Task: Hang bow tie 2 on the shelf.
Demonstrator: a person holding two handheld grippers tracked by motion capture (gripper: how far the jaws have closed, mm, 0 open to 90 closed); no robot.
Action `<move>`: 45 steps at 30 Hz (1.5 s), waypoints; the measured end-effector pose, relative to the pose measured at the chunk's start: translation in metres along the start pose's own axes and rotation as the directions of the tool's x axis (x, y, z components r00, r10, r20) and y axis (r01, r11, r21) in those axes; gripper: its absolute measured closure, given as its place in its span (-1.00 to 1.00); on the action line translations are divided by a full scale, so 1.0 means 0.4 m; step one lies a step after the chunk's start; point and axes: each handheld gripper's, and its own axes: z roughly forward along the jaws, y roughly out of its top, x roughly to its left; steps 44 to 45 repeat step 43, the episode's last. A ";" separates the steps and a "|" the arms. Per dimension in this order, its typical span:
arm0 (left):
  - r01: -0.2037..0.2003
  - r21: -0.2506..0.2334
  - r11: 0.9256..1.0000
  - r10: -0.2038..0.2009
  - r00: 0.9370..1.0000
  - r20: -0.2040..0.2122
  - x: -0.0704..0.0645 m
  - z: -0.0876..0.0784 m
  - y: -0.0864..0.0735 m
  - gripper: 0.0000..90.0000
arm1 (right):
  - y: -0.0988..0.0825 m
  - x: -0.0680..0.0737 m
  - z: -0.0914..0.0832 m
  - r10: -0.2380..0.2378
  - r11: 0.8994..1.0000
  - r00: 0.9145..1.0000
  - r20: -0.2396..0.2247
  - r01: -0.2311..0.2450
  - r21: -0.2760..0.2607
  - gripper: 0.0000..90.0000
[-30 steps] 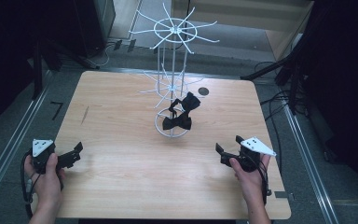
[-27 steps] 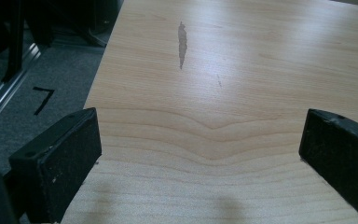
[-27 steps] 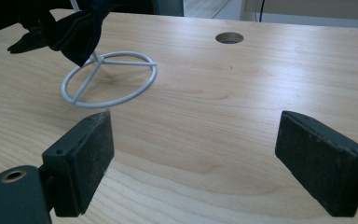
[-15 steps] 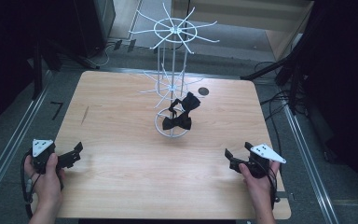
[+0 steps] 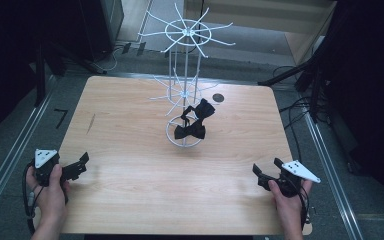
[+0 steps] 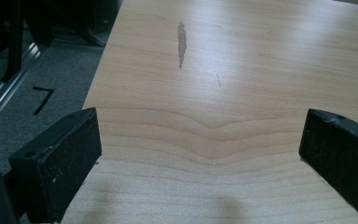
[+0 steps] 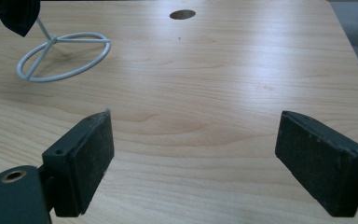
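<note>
A white wire display stand (image 5: 184,65) rises from a ring base (image 5: 170,136) at the middle of the wooden table (image 5: 130,190). Two black bow ties (image 5: 190,131) hang on its lower arms, near the base. My left gripper (image 5: 82,162) rests open at the table's front left edge, nothing between its pads (image 6: 60,158). At the front right my right gripper (image 5: 264,172) stands open and empty, its pads (image 7: 86,154) wide apart. The stand's ring base (image 7: 60,55) lies ahead to the left in the right gripper view.
A small dark round hole (image 5: 218,98) sits in the tabletop behind the stand, also seen as a hole (image 7: 182,14) in the right gripper view. A grey streak (image 6: 182,42) marks the wood on the left. Black stands and cables surround the table on the floor.
My right gripper has drawn back toward the front right corner of the table. The left gripper has slid slightly toward the front edge. Both stayed open.
</note>
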 end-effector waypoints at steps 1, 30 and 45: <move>0.000 0.001 1.000 0.000 1.000 0.000 0.000 0.000 0.000 -1.00 | -0.003 -0.005 -0.004 0.001 1.000 1.000 0.005 -0.001 0.000 -0.73; -0.004 0.005 1.000 0.004 1.000 -0.003 -0.002 -0.001 0.000 -1.00 | -0.076 -0.136 -0.122 0.065 0.998 0.994 0.093 -0.065 -0.002 -0.70; 0.003 0.010 1.000 -0.003 1.000 -0.004 -0.002 0.001 0.000 -1.00 | -0.085 -0.146 -0.142 0.092 0.996 0.992 0.090 -0.090 -0.025 -0.70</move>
